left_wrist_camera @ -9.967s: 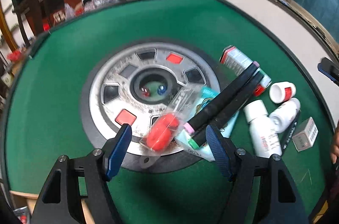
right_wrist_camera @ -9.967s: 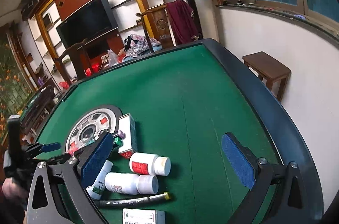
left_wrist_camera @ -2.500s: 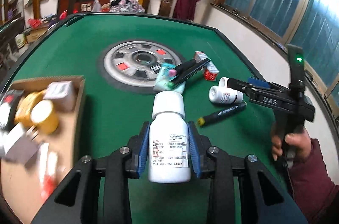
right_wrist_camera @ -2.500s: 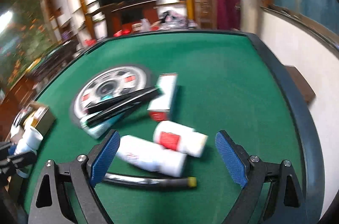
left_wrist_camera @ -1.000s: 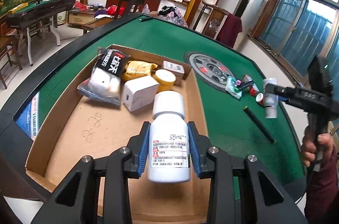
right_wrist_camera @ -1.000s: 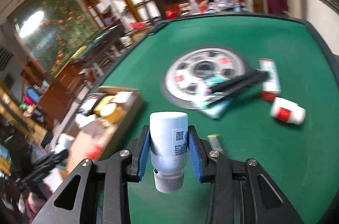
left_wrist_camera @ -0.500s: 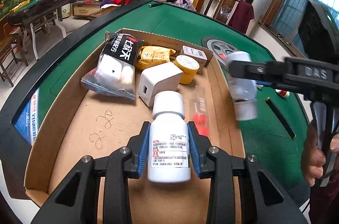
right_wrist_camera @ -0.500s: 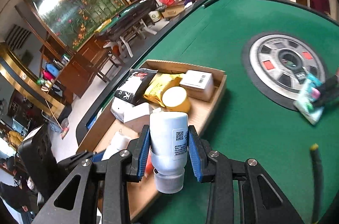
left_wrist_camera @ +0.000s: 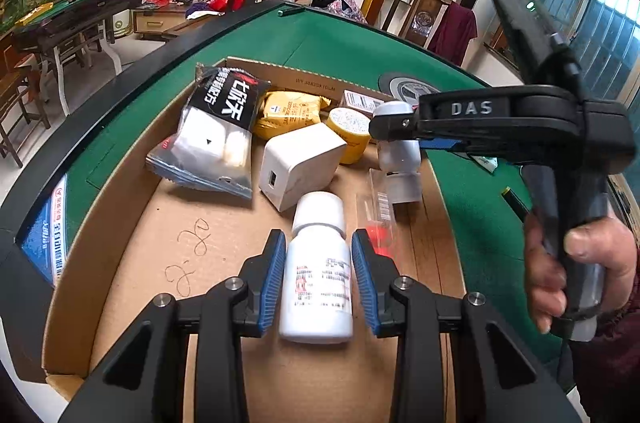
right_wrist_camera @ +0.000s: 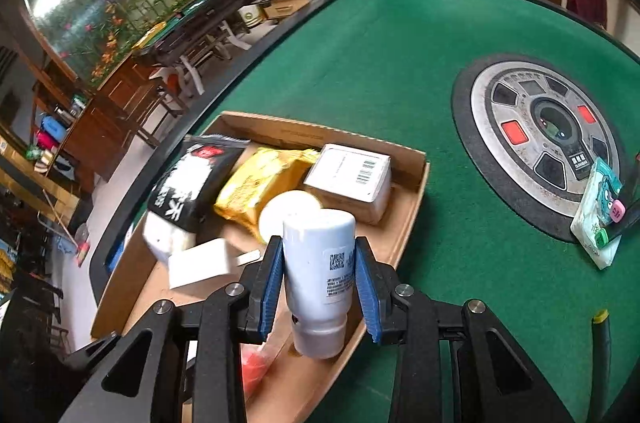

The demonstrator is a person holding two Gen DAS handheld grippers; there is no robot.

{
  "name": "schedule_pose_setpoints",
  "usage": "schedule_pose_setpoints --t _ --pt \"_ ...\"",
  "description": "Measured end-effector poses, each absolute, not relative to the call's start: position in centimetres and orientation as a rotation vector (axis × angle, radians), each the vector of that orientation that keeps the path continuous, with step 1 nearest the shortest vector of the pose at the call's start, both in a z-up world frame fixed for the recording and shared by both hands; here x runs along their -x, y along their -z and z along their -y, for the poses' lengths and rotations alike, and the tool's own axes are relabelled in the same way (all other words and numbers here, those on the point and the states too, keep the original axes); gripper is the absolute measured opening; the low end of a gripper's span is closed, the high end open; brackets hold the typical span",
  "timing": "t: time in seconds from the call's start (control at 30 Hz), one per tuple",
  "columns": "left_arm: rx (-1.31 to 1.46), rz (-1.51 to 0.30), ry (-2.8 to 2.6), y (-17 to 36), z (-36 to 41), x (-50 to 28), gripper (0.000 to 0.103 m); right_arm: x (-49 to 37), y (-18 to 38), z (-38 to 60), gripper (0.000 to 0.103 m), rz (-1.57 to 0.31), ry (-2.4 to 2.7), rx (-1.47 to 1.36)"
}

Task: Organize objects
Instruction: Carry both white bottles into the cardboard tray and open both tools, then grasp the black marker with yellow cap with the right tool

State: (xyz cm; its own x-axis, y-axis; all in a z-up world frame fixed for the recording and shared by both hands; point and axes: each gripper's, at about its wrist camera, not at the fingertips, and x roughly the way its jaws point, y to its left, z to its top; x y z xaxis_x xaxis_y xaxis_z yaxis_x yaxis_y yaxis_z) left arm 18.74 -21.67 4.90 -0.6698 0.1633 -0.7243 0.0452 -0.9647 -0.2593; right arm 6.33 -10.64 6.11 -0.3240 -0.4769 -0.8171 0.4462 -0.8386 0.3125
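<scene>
Left wrist: grippers (left_wrist_camera: pixel 319 277) clamped on bottles (left_wrist_camera: pixel 317 279).

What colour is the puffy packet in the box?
Yellow packet, clearest in the right wrist view.

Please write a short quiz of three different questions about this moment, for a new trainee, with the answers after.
1. True or false: both grippers hold a white bottle.
2. What lies below the left gripper? A) green felt B) cardboard box C) floor
3. Fill in: the right gripper's bottle is held with its cap pointing ____ the camera.

Key: 1 true; the left gripper's bottle and the right gripper show it. 2 B, the cardboard box. 3 toward.
</scene>
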Motion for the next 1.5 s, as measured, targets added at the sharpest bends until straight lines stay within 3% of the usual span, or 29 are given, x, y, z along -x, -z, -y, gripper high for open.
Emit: schedule_pose_setpoints --t 0.1,0.17,0.27,0.5,0.77,0.87,0.93,1.03,1.17,1.5 --pt "1.221 0.406 -2.786 -5.6 21.5 -19.2 0.039 -5.9 -6.1 10.4 0.040 0.047 2.193 -1.366" --pt "1.200 0.418 -2.791 -6.1 21.5 -19.5 0.054 -5.8 -6.3 10.1 0.041 0.054 2.208 -1.359" --pt "1.163 0.446 -2.805 -7.1 21.9 -20.3 0.067 -6.2 -7.5 9.1 0.051 0.084 2.223 -1.322" --pt "1.092 0.474 -2.855 -9.3 22.6 -22.3 0.076 -8.7 -12.3 3.5 0.081 0.061 2.387 -1.133" --pt "1.073 0.428 -2.829 -10.4 20.3 -22.8 0.081 -14.1 -17.0 -5.4 0.102 -0.175 2.804 -0.779" --pt "1.071 0.389 -2.807 -10.6 18.8 -22.8 0.082 -15.0 -16.6 -8.6 0.103 -0.230 2.916 -0.681" --pt "1.071 0.362 -2.800 -10.8 17.8 -22.8 0.083 -14.2 -15.6 -10.4 0.103 -0.227 2.939 -0.761" --pt "1.087 0.318 -2.786 -10.8 16.4 -22.6 0.084 -12.2 -13.1 -13.9 0.103 -0.044 2.855 -1.028" --pt "1.122 0.290 -2.765 -10.4 14.9 -22.2 0.084 -11.2 -10.6 -16.8 0.103 0.127 2.771 -1.170" --pt "1.237 0.258 -2.688 -8.5 12.0 -20.9 0.084 -11.5 -7.0 -16.0 0.103 -0.039 2.680 -1.237"
